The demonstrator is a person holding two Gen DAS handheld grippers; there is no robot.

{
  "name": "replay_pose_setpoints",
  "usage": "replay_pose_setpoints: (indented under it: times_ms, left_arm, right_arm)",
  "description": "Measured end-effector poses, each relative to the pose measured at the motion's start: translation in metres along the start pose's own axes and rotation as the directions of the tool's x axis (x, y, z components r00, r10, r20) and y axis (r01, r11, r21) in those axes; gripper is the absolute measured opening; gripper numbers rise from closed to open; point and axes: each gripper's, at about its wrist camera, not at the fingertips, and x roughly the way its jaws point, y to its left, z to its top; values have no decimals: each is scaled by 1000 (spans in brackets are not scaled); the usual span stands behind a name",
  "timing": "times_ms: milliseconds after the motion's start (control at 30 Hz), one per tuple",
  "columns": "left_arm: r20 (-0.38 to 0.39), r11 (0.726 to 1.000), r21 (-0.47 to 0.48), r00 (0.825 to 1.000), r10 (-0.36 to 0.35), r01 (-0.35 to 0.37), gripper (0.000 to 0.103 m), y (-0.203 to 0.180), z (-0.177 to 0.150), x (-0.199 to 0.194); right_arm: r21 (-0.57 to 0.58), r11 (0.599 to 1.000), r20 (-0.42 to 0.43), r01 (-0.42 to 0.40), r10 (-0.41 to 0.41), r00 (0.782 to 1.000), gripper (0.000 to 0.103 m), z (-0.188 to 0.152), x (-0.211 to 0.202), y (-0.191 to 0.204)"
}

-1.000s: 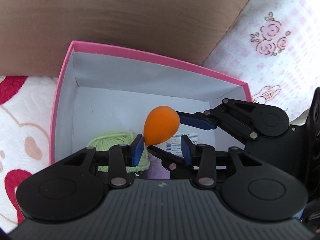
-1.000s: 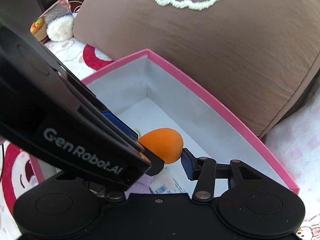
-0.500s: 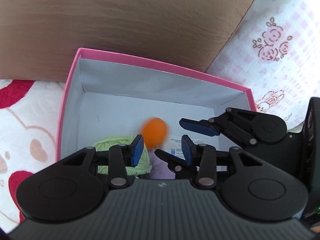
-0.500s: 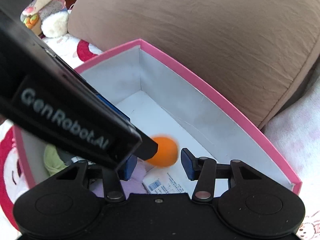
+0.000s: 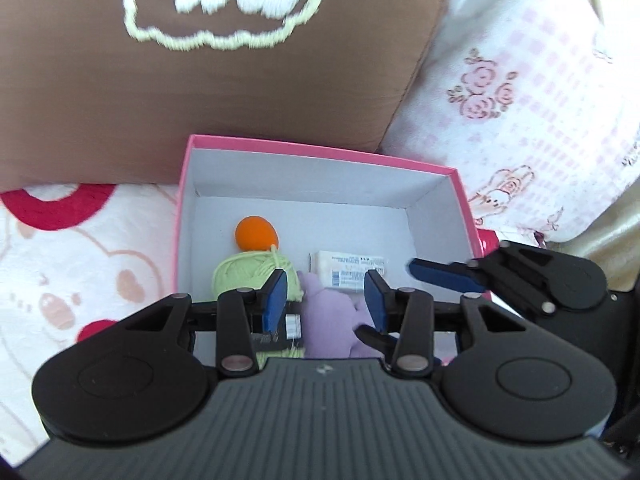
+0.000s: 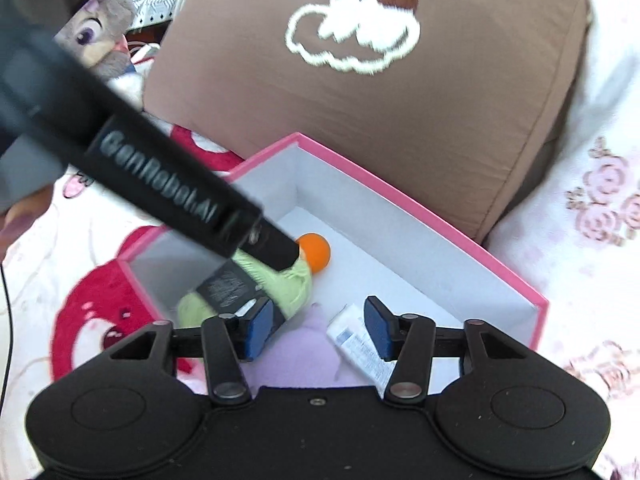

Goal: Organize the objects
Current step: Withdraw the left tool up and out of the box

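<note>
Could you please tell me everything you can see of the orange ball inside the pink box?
The orange ball is small, plain, matte, perhaps foam, and slightly egg-shaped in the left wrist view. It lies free on the white floor of the pink box, towards its far wall. The green yarn ball lies against its near side and seems to touch it. No gripper holds it. In the right wrist view the other gripper's finger covers part of it.

Bright daylight, washed-out whites at right, motion blur throughout, fisheye bending at the edges.

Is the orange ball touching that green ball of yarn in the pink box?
Touching. In the left wrist view the orange ball sits right against the green yarn, with no box floor showing between them.
</note>
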Motion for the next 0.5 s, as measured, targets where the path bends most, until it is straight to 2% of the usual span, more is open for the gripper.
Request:
replay_pose_setpoints:
  times_ms: [200,267,400,500]
  left_arm:
    - [-18,999,32,1000,15,-14,42,-8,-15,-40]
    - [-23,999,36,1000,15,-14,46,-10,-19,-52]
    - [-23,998,54,1000,17,-16,48,-17,-28,-74]
    - [-22,998,65,1000,15,-13,50,-21,-34,-89]
  right_arm:
    - [107,994,55,-1,-5,998,63,-2,-45,9]
    - [146,989,53,3,-11,999,67,5,-50,11]
    - [242,970,51,-19,7,999,67,2,-70,9]
    - [269,963,64,-12,-5,998,67,-3,-94,13]
